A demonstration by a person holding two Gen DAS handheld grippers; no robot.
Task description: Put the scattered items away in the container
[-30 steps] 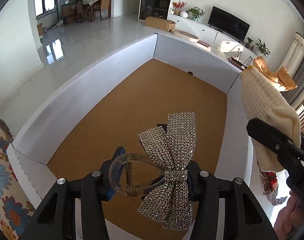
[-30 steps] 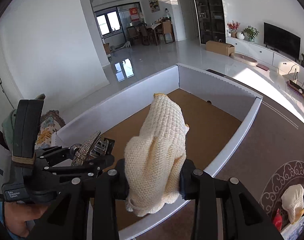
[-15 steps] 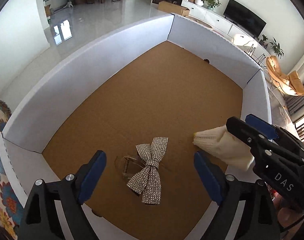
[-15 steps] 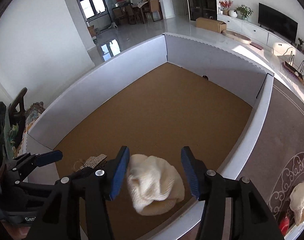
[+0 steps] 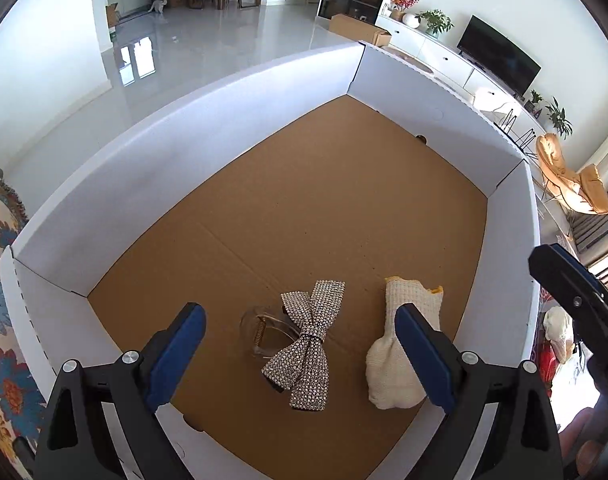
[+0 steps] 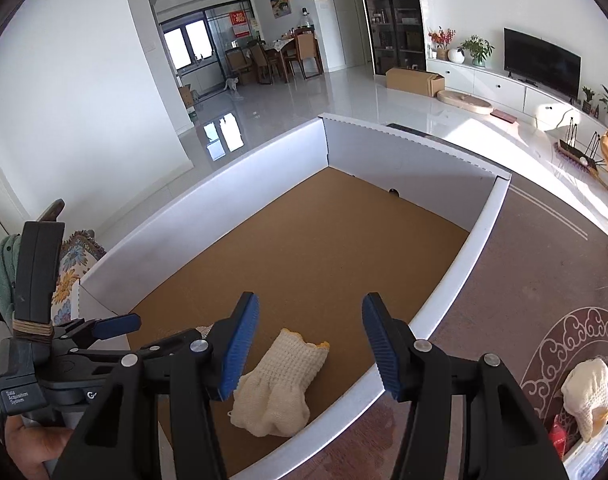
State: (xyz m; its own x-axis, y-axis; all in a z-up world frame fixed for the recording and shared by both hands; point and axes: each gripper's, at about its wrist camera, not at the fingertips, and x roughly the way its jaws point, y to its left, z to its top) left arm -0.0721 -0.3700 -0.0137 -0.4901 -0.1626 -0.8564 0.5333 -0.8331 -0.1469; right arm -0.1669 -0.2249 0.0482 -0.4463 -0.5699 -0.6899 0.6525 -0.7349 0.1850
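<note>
Lying on the brown cardboard floor of the white-walled container (image 5: 176, 148), near its front wall: rhinestone bow hair clip (image 5: 308, 340) and cream knitted glove (image 5: 400, 356), just beside each other, apart. Hovering above the clip: left gripper (image 5: 300, 344), jaws still widening, blue pads clear of it, nothing grasped. Hovering above the glove: right gripper (image 6: 310, 346), jaws parted, released, pads well clear of the knit. Resting outside the container on the patterned rug (image 6: 544, 280), at far right: second cream glove (image 6: 588, 396). Gripping the left handle, at lower left of the right view: a hand (image 6: 28, 448).
</note>
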